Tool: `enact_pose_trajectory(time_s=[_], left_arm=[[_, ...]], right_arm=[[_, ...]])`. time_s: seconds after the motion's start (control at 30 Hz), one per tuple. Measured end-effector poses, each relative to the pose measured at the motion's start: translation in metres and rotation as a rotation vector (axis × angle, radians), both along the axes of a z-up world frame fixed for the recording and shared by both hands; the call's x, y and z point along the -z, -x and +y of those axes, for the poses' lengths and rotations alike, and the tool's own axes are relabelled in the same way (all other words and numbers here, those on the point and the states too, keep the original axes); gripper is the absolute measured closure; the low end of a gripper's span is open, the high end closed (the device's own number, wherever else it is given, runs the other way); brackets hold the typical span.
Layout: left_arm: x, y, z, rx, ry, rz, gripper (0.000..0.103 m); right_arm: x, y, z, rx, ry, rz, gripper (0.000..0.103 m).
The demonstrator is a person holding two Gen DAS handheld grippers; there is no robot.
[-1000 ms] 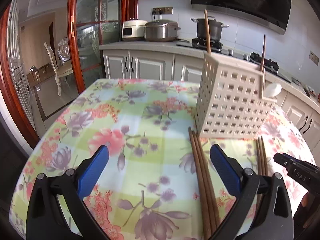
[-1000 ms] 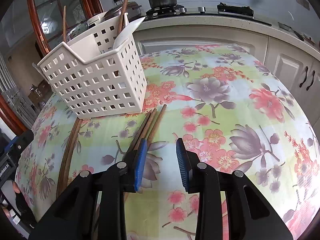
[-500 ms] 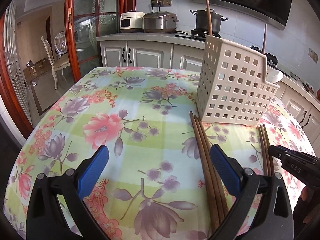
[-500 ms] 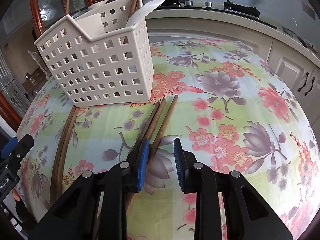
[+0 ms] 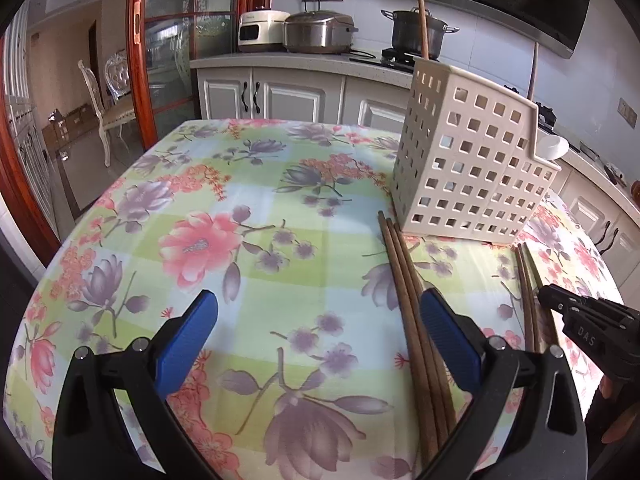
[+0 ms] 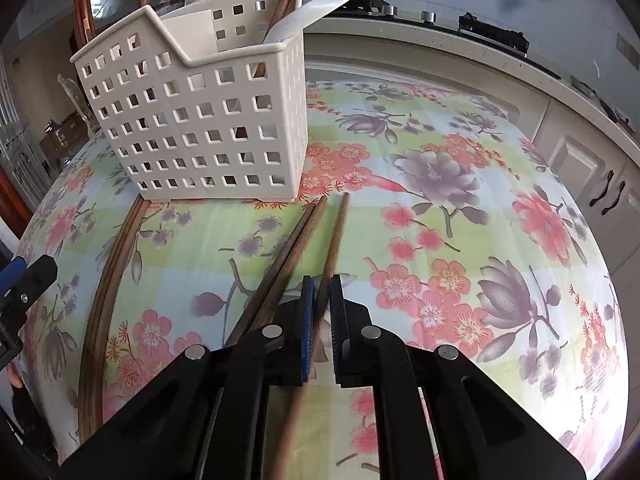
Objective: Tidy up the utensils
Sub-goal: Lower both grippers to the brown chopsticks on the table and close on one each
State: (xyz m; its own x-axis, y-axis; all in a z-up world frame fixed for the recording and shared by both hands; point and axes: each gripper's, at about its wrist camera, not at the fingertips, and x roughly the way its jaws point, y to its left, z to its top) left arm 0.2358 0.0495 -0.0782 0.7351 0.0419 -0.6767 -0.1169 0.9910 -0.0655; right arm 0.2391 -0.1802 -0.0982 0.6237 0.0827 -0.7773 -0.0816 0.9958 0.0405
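Note:
A white perforated utensil basket point(image 5: 468, 164) point(image 6: 200, 120) stands on the flowered table and holds a few brown chopsticks and a white spoon point(image 6: 308, 16). My right gripper point(image 6: 320, 312) is shut on one brown chopstick point(image 6: 336, 236) lying on the cloth; two more chopsticks point(image 6: 288, 252) lie just left of it. My left gripper point(image 5: 316, 336) is open and empty above the cloth. A bundle of chopsticks point(image 5: 412, 304) lies by its right finger. The right gripper's tip point(image 5: 580, 316) shows at the right edge, by other chopsticks point(image 5: 528, 280).
The table carries a flowered cloth point(image 5: 240, 240) and drops off at its round edge. Kitchen cabinets and a counter with pots point(image 5: 416, 36) stand behind. A further chopstick group point(image 6: 108, 280) lies left of the basket. A red-framed glass door point(image 5: 160, 60) is at left.
My right gripper has moved forward and down and closed its jaws onto the rightmost chopstick. My left gripper has stayed wide open while its view shifted slightly.

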Motion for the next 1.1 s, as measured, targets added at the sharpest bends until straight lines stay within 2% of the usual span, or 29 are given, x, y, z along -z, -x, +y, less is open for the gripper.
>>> enact_pose_trajectory(time_s=[0.17,0.27,0.4,0.6,0.9,1.1], left_arm=[[0.007,-0.018,-0.007,0.024,0.008,0.071,0.012],[0.013,-0.029,-0.018,0.036,-0.026,0.104,0.019],[0.021,-0.038,-0.023,0.026,-0.048,0.143,0.023],[0.024,-0.042,-0.019,0.013,-0.03,0.15,0.023],[0.029,-0.057,-0.022,0.019,-0.066,0.186,0.023],[0.025,-0.065,-0.031,0.052,-0.087,0.192,0.043]], right_arm=[[0.001,0.004,-0.009,-0.002,-0.039,0.002,0.096],[0.001,0.006,-0.011,-0.011,-0.043,0.002,0.096],[0.001,0.009,-0.013,-0.02,-0.057,0.002,0.096],[0.002,0.009,-0.016,-0.022,-0.073,0.002,0.096],[0.001,0.008,-0.015,-0.028,-0.061,0.008,0.096],[-0.001,-0.005,-0.012,-0.036,-0.033,0.034,0.096]])
